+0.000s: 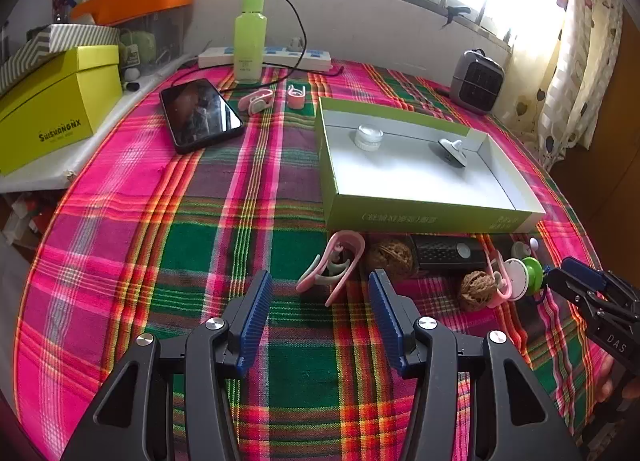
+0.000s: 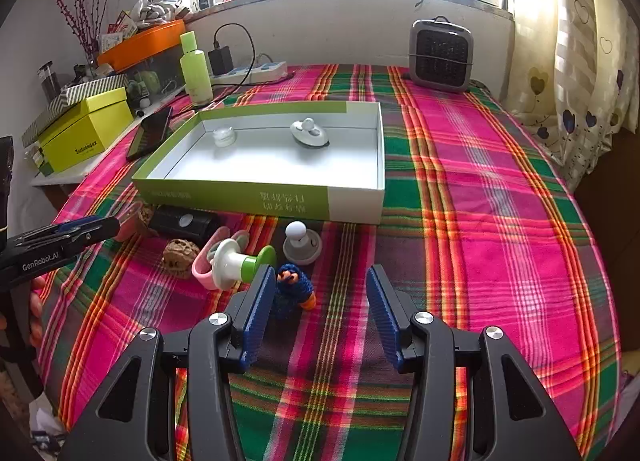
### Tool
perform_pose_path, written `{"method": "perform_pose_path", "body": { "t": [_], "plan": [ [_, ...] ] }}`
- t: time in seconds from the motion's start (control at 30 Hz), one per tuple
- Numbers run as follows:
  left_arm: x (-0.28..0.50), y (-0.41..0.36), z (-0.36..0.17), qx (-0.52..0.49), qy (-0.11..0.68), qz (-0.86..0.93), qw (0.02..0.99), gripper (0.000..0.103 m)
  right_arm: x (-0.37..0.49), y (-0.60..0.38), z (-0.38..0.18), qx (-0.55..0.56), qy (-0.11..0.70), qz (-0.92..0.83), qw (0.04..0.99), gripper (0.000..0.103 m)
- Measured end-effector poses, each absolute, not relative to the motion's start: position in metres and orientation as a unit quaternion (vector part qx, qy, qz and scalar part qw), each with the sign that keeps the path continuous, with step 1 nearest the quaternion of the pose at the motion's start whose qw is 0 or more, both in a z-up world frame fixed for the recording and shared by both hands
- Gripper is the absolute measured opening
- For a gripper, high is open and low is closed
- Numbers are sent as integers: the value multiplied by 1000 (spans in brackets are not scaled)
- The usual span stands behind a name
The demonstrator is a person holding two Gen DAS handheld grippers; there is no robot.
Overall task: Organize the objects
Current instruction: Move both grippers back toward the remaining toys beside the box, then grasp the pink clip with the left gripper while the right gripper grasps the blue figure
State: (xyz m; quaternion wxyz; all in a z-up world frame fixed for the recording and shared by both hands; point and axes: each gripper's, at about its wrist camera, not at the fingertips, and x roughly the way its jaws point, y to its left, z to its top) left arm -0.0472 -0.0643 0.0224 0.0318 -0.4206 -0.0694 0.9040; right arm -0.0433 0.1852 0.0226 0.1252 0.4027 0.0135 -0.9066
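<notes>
We are holding both the left gripper [image 1: 320,301] and right gripper [image 2: 316,297] wide open and empty just before the green tray [image 2: 256,197], risking nudging the knitted doll [image 2: 292,289] aside.

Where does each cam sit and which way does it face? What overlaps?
Left wrist: on the left claw, low over the plaid cloth, facing the window across a pink clip; the right claw shows at the right edge.
Right wrist: on the right claw, same heading, further right, a blue knitted toy between its open fingers; the left claw and some fingertips show at left.
Shared: the green box, walnut, heater, green bottle.
</notes>
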Motion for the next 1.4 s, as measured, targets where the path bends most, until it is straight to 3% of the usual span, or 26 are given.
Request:
{"method": "perform_pose_path", "body": {
  "t": [1.1,1.4],
  "plan": [
    [-67,-56,8,-436,-49,898,26,49,-53,173,4,431,39,-892,127,49],
    [-73,-54,7,-433,-44,900,19,49,-54,171,5,430,42,-893,127,38]
  ]
}}
